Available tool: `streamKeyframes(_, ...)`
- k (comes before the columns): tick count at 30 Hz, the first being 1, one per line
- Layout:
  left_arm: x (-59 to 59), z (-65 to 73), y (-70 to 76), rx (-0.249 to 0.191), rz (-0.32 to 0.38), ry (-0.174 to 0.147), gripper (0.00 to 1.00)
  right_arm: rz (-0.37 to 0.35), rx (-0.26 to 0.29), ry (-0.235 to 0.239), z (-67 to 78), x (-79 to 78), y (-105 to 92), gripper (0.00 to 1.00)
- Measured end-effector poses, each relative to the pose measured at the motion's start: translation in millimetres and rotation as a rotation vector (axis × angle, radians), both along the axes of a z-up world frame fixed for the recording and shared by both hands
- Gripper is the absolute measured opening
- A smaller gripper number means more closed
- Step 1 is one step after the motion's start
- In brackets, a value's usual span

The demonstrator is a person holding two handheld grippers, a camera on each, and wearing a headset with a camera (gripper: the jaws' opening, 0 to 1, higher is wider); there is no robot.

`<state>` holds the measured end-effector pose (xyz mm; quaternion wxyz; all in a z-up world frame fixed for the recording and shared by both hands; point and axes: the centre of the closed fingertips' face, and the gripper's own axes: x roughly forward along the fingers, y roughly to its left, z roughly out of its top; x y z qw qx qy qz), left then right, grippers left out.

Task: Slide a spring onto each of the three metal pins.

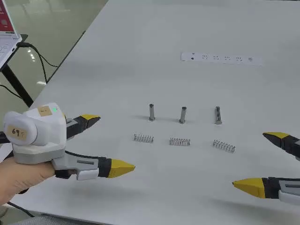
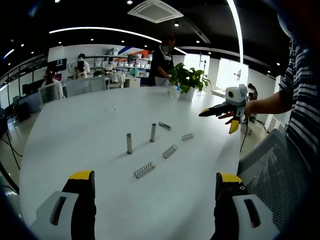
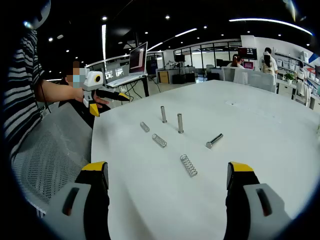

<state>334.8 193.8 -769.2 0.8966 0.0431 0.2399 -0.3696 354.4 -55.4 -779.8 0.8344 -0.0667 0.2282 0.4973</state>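
1. Three metal pins sit in a row across the middle of the smooth white tabletop [image 1: 140, 56]. The left pin [image 1: 152, 112] and the middle pin [image 1: 183, 115] are slim grey cylinders with a dull sheen, standing upright on their broader flat heads.
2. The right pin [image 1: 218, 115] has the same shape, but the right gripper view shows it lying on its side.
3. On the near-edge side of the pins lie three open coils of thin wire, each flat on the tabletop and apart from its pin. These are the left spring [image 1: 143, 138], the middle spring [image 1: 180, 141] and the right spring [image 1: 224, 146], which lies slightly askew.
4. The left gripper [image 1: 112, 142] hangs over the tabletop's near left corner, held by a hand [image 1: 18, 176]. It has a rounded white plastic body and black jaws ending in pointed yellow tips. The jaws are spread wide with nothing between them.
5. The right gripper [image 1: 252, 160] hangs by the near edge toward the right. Its jaws are equally wide apart and empty.
6. A long, flat white power strip [image 1: 220, 58] lies toward the far edge.
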Motion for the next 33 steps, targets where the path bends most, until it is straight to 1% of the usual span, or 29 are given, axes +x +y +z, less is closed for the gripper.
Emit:
streamKeyframes(5,-0.6,-2.9,2.1,0.008,0.004,0.006,0.98,-0.006,-0.006,0.003,-2.0,0.5,-2.4,0.98)
streamKeyframes(11,-2.4,-3.5,3.2,0.002,0.012,0.009,0.98,-0.006,-0.003,0.003,-1.9,0.5,-1.7,0.98)
streamKeyframes(22,-0.8,-1.2,3.6,-0.004,0.020,0.001,0.98,-0.010,-0.007,0.004,-3.4,1.0,-4.3,0.98)
streamKeyframes(33,-1.1,-1.5,4.5,-0.003,0.021,0.005,0.98,-0.019,-0.009,0.002,-4.1,1.5,-8.0,0.97)
